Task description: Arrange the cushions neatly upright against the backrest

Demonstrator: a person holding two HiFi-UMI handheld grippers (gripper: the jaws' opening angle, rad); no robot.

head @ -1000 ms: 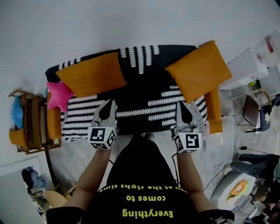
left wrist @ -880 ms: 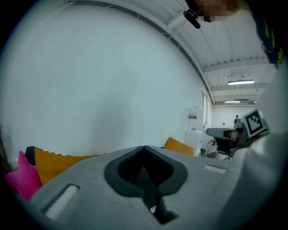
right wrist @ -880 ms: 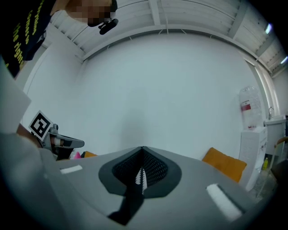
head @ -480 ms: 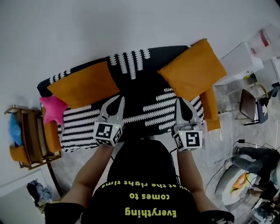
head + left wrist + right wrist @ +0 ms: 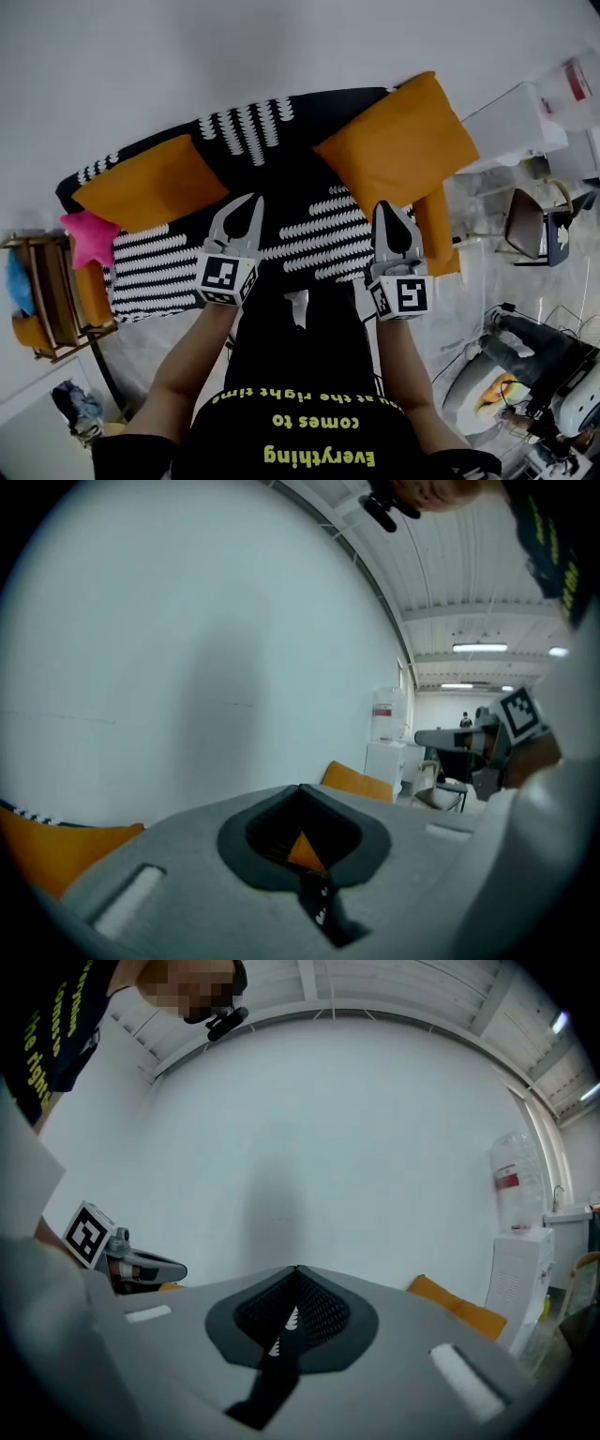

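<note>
Two orange cushions lie on a sofa (image 5: pixel 309 230) with a black-and-white patterned cover. The left cushion (image 5: pixel 150 183) leans flat-ish against the backrest; the right cushion (image 5: pixel 394 145) sits tilted in the far right corner. My left gripper (image 5: pixel 253 199) hovers shut and empty over the seat, between the two cushions. My right gripper (image 5: pixel 387 206) is shut and empty too, just in front of the right cushion. In the left gripper view the jaws (image 5: pixel 301 789) meet, with orange cushion (image 5: pixel 52 847) at the left. The right gripper view shows shut jaws (image 5: pixel 296 1270) and a cushion (image 5: pixel 459 1309) on the right.
A pink star cushion (image 5: pixel 89 234) lies at the sofa's left end, beside a wooden rack (image 5: pixel 42 300). An orange armrest (image 5: pixel 436 225) closes the right end. A white cabinet (image 5: pixel 511 117) and a chair (image 5: pixel 525 225) stand to the right. A white wall rises behind the sofa.
Both shut grippers have advanced over the seat toward the backrest, the left one swinging a little to the right. The cushions lie as before.
</note>
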